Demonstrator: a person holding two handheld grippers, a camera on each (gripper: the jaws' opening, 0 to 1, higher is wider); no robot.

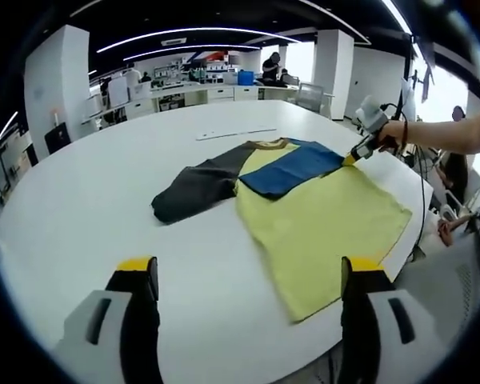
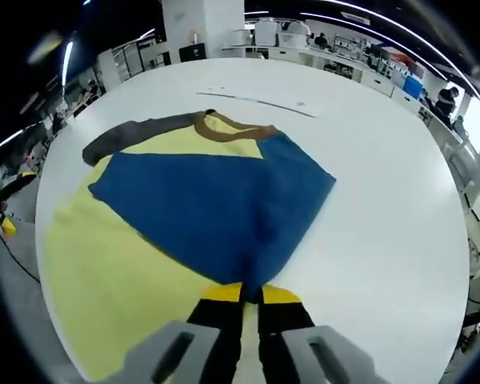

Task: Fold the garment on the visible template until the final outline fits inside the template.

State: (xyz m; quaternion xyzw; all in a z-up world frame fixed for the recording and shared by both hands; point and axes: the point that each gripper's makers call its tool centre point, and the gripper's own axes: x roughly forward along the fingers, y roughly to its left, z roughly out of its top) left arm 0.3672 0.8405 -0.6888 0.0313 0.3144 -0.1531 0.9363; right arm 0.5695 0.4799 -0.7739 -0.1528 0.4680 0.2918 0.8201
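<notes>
The garment (image 1: 320, 216) lies spread on the white surface (image 1: 96, 200), a yellow shirt with a brown collar (image 1: 270, 145), one dark grey sleeve (image 1: 194, 190) stretched flat out to the side, and the blue sleeve (image 1: 292, 168) folded in across the chest as a wide panel; in the right gripper view that blue sleeve (image 2: 216, 200) runs from the middle of the yellow body (image 2: 104, 272) down to a narrow end right at the gripper, the collar (image 2: 228, 128) sits beyond it, and the grey sleeve (image 2: 132, 132) trails off past the shoulder. The right gripper (image 2: 250, 294) has its yellow-tipped fingers (image 2: 222, 293) clenched on that narrow end of the blue sleeve, cloth pinched between them; from the left gripper view the same gripper (image 1: 354, 156) sits at the blue panel's far corner, a bare hand (image 1: 394, 134) wrapped round its handle. The left gripper (image 1: 252, 272) hangs back over bare surface near the shirt's hem, fingers (image 1: 138, 276) released and wide apart, touching nothing; the hem corner reaches close to the surface's edge. Beyond the collar a thin pale strip (image 1: 236, 133) lies on the surface, whether tape or a marking I cannot tell; further off, office desks (image 1: 200, 92), white pillars (image 1: 336, 60) and a seated person (image 1: 270, 68) in the background.
</notes>
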